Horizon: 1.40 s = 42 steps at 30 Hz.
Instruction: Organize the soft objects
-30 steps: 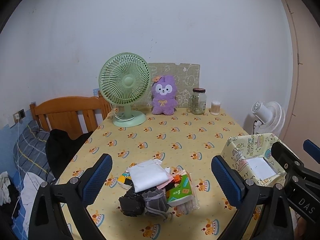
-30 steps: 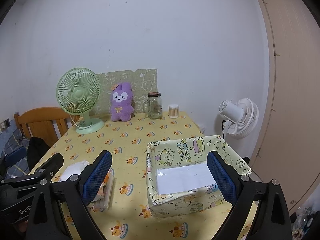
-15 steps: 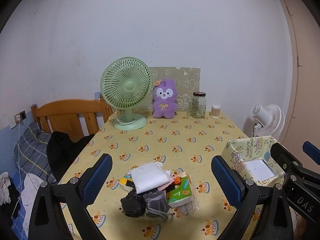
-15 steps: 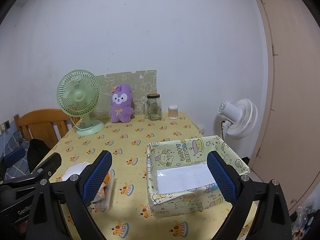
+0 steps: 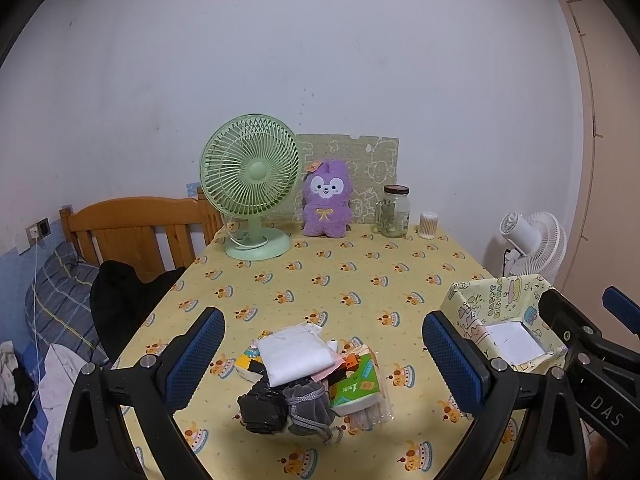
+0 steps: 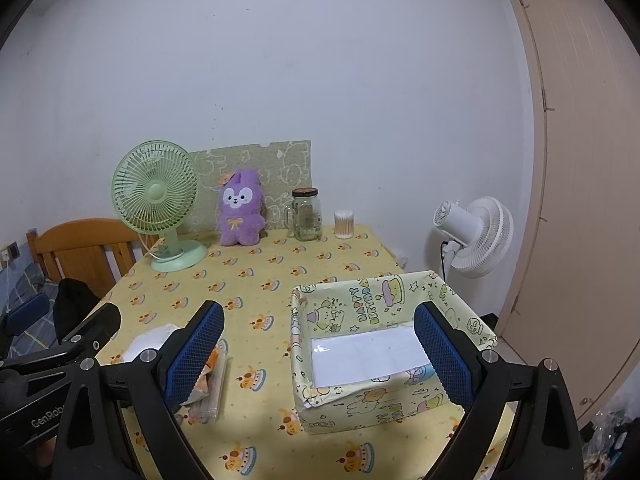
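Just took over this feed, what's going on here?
Nothing is held yet. The left gripper hangs open above a pile of soft items on the yellow tablecloth: white folded cloth, grey drawstring pouch, tissue pack. The right gripper is open over the birthday-print box, which holds only a white liner sheet.

White wall (image 5: 320, 60) at far side. Wooden headboard (image 5: 132, 224) at left. Beige door (image 6: 580, 180) at right, white fan (image 6: 476, 236) beside it.
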Motion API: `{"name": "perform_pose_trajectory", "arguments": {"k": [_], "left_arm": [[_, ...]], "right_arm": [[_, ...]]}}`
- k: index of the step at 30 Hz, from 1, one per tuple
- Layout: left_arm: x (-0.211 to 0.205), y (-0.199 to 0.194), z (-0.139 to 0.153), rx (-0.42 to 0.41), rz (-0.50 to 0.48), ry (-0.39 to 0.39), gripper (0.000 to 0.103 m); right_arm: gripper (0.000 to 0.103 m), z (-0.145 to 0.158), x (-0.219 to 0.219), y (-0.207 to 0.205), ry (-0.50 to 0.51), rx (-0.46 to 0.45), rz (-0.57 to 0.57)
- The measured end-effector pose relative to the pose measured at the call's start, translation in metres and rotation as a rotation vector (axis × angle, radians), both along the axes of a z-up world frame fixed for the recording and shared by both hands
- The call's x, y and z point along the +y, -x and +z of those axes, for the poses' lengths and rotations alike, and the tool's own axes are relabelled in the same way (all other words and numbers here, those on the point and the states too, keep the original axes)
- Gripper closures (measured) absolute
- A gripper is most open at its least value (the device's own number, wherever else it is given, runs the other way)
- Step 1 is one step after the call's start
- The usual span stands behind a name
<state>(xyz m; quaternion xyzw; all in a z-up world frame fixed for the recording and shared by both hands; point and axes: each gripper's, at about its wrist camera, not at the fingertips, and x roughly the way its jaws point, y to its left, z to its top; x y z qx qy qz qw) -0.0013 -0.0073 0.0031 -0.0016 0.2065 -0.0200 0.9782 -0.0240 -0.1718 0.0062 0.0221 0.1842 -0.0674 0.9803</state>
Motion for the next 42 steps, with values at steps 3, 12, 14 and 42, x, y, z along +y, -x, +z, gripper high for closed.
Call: {"name": "perform_pose_trajectory", "arguments": {"k": [3,12,14,42], "left_arm": [[0.0,0.0,0.0,-0.001,0.0,0.0,0.003],[0.002,-0.001,-0.003,0.003,0.002,-0.002,0.003],[0.001,-0.001,-0.003,0.003,0.004,-0.005,0.004],[0.011,-0.019,-0.012,0.031,0.009,-0.01,0.008]], "right_arm": [[0.006,0.0,0.0,0.0,-0.001,0.0,0.001],[0.006,0.001,0.003,0.0,0.008,-0.009,0.015],[0.006,0.0,0.005,-0.001,0.01,-0.008,0.016],[0.006,-0.002,0.014,-0.026,-0.022,0.013,0.024]]}}
